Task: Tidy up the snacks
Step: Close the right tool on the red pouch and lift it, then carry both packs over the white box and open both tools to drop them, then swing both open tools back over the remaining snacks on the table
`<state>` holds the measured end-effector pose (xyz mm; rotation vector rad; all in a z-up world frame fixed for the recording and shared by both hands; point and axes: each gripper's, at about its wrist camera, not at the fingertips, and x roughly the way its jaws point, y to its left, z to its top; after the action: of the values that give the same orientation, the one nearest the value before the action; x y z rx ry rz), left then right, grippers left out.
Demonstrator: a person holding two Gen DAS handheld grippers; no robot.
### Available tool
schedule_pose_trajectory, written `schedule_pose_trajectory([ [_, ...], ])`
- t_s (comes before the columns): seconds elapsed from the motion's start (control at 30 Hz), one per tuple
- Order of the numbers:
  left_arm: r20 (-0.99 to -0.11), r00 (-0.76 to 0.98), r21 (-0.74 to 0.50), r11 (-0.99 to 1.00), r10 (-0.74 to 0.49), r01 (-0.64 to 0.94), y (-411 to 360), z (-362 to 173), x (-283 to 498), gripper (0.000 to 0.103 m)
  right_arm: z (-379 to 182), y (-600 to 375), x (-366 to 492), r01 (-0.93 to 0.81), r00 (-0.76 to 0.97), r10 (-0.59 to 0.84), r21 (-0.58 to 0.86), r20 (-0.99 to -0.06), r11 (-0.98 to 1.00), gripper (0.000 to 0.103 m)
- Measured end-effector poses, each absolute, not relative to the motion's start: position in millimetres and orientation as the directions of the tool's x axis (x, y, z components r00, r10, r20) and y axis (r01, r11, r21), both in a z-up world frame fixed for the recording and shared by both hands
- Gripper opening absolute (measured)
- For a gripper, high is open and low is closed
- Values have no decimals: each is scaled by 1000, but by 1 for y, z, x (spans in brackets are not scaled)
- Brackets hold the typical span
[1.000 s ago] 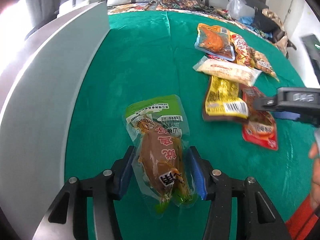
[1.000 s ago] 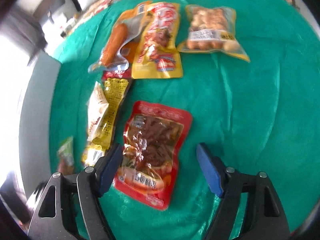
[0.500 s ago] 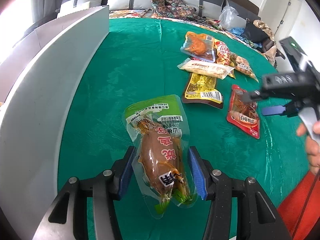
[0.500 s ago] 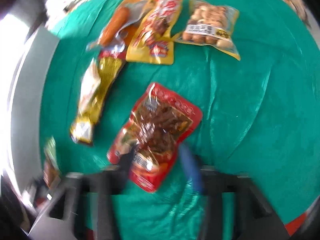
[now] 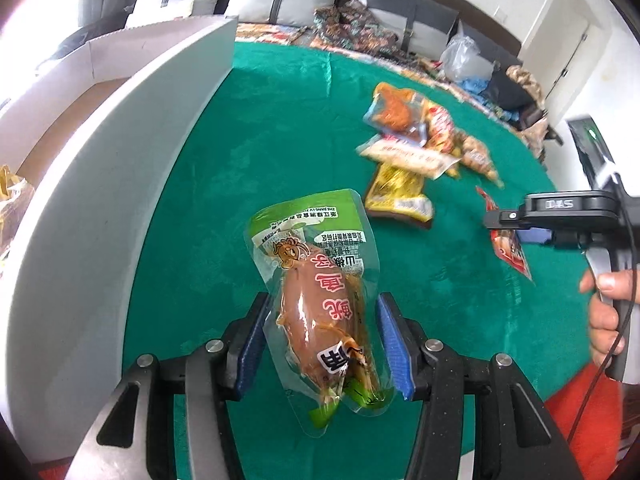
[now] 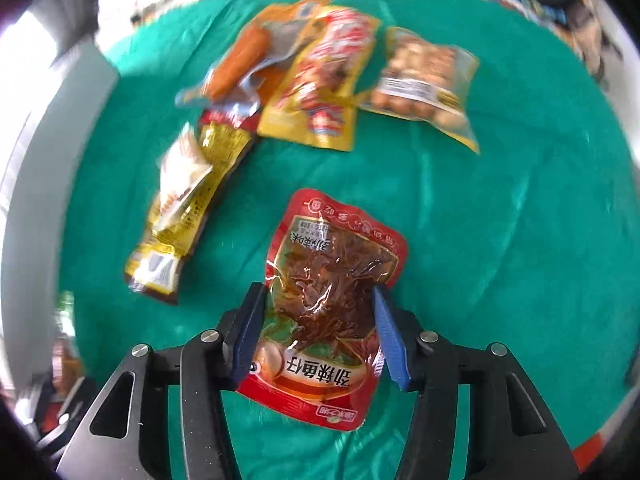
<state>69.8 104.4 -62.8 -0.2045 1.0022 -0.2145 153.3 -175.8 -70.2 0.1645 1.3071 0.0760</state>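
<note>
My left gripper (image 5: 320,320) is shut on a clear pouch with a green top and a brown meat piece (image 5: 316,264), held above the green cloth. My right gripper (image 6: 318,312) points steeply down and its jaws are closing on a red pouch of dark shredded snack (image 6: 332,264). Both blue pads (image 6: 250,328) press on the pouch's sides. In the left wrist view the right gripper (image 5: 520,224) shows at the right edge over the red pouch (image 5: 508,248), with a person's hand (image 5: 604,312) on its handle.
A white open box (image 5: 100,184) stands along the left of the green-clothed table (image 6: 500,220). Beyond the red pouch lie a yellow pouch (image 6: 188,216), an orange sausage pack (image 6: 240,60), a yellow-red pack (image 6: 320,92) and a bag of round nuts (image 6: 424,84).
The right gripper's jaws went from wide open around the red pouch to closed against its sides. The left gripper rose a little with the green-topped pouch, showing more of the white box.
</note>
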Motion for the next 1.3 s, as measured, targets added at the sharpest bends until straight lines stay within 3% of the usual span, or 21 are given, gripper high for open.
schedule_pose_trajectory([
  [0.13, -763, 548, -355, 931, -343, 88, 111, -34, 68, 52, -45, -207, 137, 77, 319, 357, 399, -878, 914, 55],
  [0.27, -700, 606, -441, 896, -378, 50, 148, 4, 65, 52, 1, -154, 139, -50, 338, 511, 527, -790, 848, 56],
  [0.43, -678, 692, -422, 902, -248, -90, 238, 43, 58, 53, 64, -23, 138, -309, 299, 666, 592, -683, 745, 58],
  [0.63, -750, 661, -251, 910, 34, -332, 342, 39, 57, 62, 88, 127, 136, -533, 243, 744, 555, -622, 639, 69],
  [0.7, -771, 634, -234, 896, 66, -377, 366, 30, 54, 71, 80, 159, 139, -552, 250, 743, 539, -621, 636, 75],
  [0.8, -771, 628, -212, 887, 105, -410, 375, 24, 44, 81, 74, 175, 145, -542, 292, 700, 490, -651, 682, 75],
  [0.93, -766, 639, -244, 887, 73, -393, 362, 18, 37, 81, 88, 146, 137, -541, 329, 709, 491, -624, 683, 81],
  [1.0, -757, 653, -270, 900, 23, -343, 336, 17, 36, 82, 88, 119, 135, -551, 417, 657, 400, -628, 733, 81],
  [1.13, -726, 680, -304, 934, -98, -190, 270, 27, 39, 82, 55, 46, 124, -493, 553, 476, 191, -684, 849, 84],
  [1.3, -682, 660, -330, 938, -315, 106, 151, 28, 39, 101, -35, -87, 108, -291, 623, 157, -40, -766, 956, 84],
])
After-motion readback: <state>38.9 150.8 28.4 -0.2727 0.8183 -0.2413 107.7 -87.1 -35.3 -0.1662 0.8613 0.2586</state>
